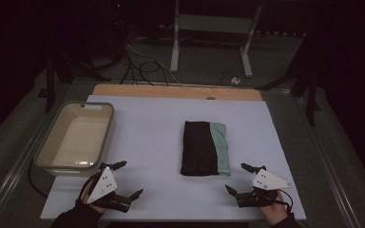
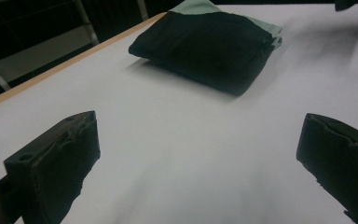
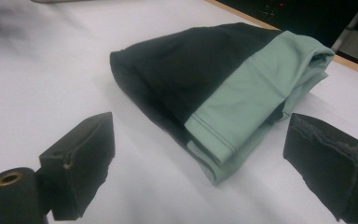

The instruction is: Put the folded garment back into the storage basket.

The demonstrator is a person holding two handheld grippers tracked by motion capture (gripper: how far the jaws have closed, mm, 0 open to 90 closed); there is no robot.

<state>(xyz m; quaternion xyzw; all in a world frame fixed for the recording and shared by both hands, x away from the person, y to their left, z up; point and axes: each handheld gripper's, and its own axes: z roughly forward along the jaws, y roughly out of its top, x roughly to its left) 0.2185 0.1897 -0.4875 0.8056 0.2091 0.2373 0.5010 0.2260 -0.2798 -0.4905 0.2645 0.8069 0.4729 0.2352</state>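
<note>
The folded black and mint-green cloth garment [image 1: 204, 148] lay flat near the middle of the pale blue table mat [image 1: 147, 142], its green panel turned toward my right side. I judged it had been squared into that neat packet so it could be lifted as one bundle, and the light grey-rimmed plastic tub [image 1: 76, 137] sat well apart at the mat's left edge, a likely place for it to go. Nothing touched the garment.

My right gripper [image 1: 244, 179] rested low on the near edge of the mat, just right of the garment's near corner, its jaws spread wide and empty; in the right gripper view the green hem [image 3: 256, 107] lay near, ahead of the two pads and partly between their lines. My left gripper [image 1: 126, 179] sat farther off, near the tub's front corner, jaws likewise wide apart with nothing between them. Both forearms came in low and level, hands angled inward toward the bundle.
</note>
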